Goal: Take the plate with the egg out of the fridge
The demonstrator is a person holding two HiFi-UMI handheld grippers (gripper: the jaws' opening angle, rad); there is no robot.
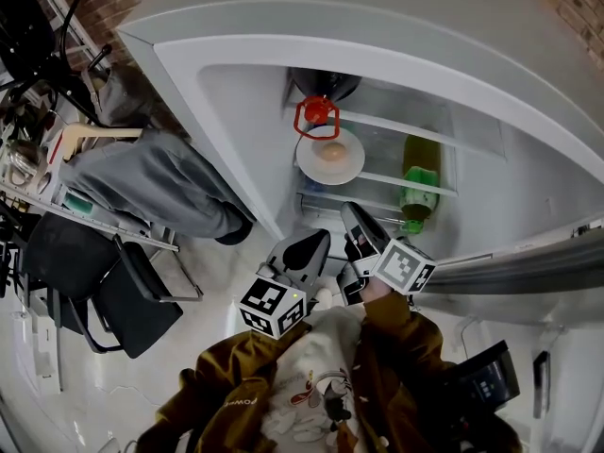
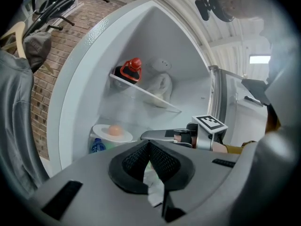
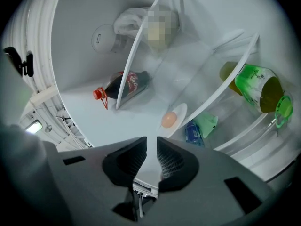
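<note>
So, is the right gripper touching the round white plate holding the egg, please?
Apart: the right gripper view shows the right gripper short of the white plate, fridge wall between.

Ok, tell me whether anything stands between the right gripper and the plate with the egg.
Nothing visible does. The right gripper faces the plate with open space between; the green bottle lies off to the side, the dark bottle on the shelf above.

No text can be read for certain. The dark bottle with a red label [image 3: 127,84], higher up than the white round plate [image 3: 181,111], shows white script too blurred to read. The small blue-labelled bottle [image 3: 192,132] just below the plate and the green-labelled bottle of yellow liquid [image 3: 251,89] beside the plate carry illegible print
</note>
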